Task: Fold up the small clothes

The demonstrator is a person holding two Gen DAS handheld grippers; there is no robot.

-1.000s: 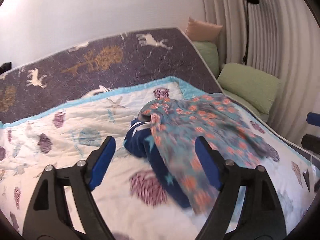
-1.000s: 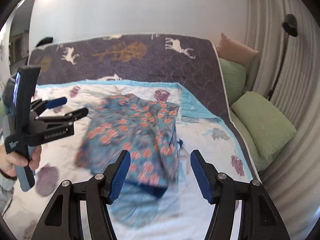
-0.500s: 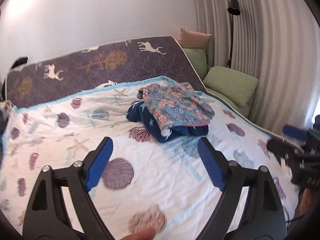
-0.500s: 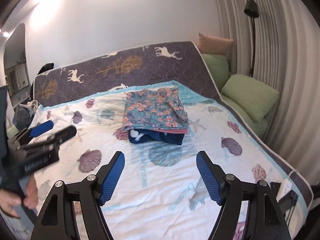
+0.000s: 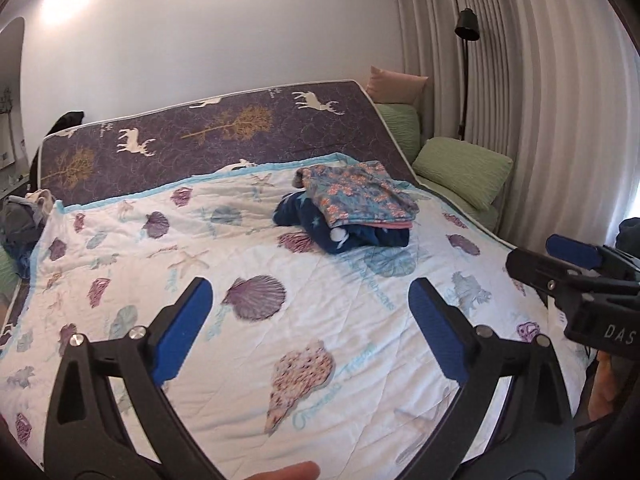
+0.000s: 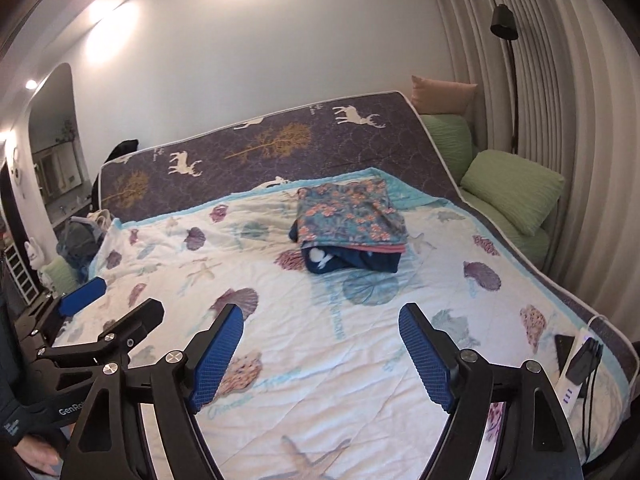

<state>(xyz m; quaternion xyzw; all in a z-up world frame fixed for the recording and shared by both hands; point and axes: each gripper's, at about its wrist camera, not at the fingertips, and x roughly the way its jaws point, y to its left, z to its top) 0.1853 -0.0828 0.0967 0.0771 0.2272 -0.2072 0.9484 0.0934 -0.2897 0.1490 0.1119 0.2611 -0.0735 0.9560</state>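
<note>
A folded teal floral garment lies on top of a folded navy star-print garment at the far middle of the shell-print quilt. The right wrist view shows the same stack, floral piece over navy piece. My left gripper hovers well short of the stack, its jaws opening with nothing between them. My right gripper is likewise back from the stack, jaws opening and empty. Each gripper shows in the other's view: the right gripper at the right edge, the left gripper at the left.
A heap of loose clothes sits at the bed's far left corner. The purple deer-print mattress head is raised behind the quilt. Green pillows and a floor lamp stand at the right. A power strip with a plug lies on the near right edge.
Both grippers have drawn back from the stack toward the near side of the bed, and their jaws have widened. The floral garment, blurred and moving before, now rests folded on the navy one.
</note>
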